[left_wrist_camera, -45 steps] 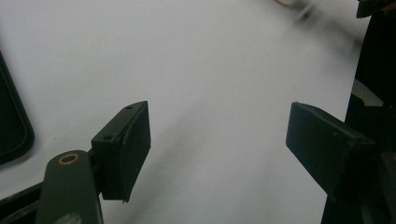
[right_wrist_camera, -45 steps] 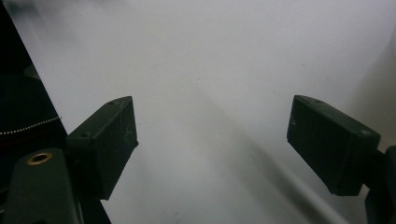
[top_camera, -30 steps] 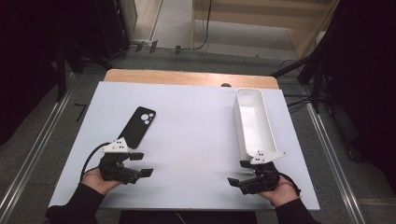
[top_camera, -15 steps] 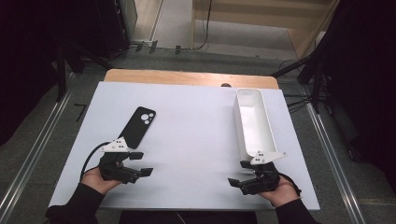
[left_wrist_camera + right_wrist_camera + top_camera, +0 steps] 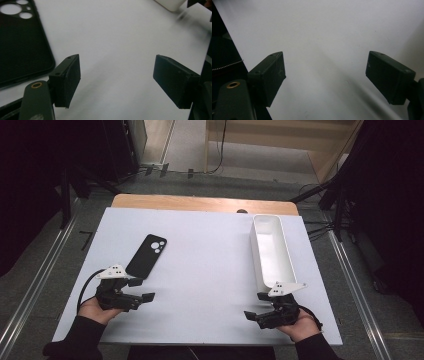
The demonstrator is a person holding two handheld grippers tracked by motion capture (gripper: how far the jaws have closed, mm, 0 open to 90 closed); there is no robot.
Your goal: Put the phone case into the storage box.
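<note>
While both grippers rest low at the near edge of the table [image 5: 200,230], nothing has yet been picked up. The left gripper [image 5: 142,296] stands with its jaws spread wide and bare tabletop between them; the left gripper view confirms the gap holds nothing. The right gripper [image 5: 252,316] is likewise released, its jaws apart over plain white surface. The phone case [image 5: 146,256], black and lying flat with its camera cut-outs toward the far side, sits just beyond the left gripper, near but apart from it. The bin [image 5: 271,251], a long white container, stands at the right side of the table with its near end just beside the right gripper; its inside appears empty. Judged from this layout, the work is at its start: the case remains to be grasped, and likely carried to the bin. In the left gripper view the case [image 5: 22,42] is cut off by the frame's left edge, and the bin's corner at the top is blurred. The right gripper's grey plate hides the bin's near end in the high view.
</note>
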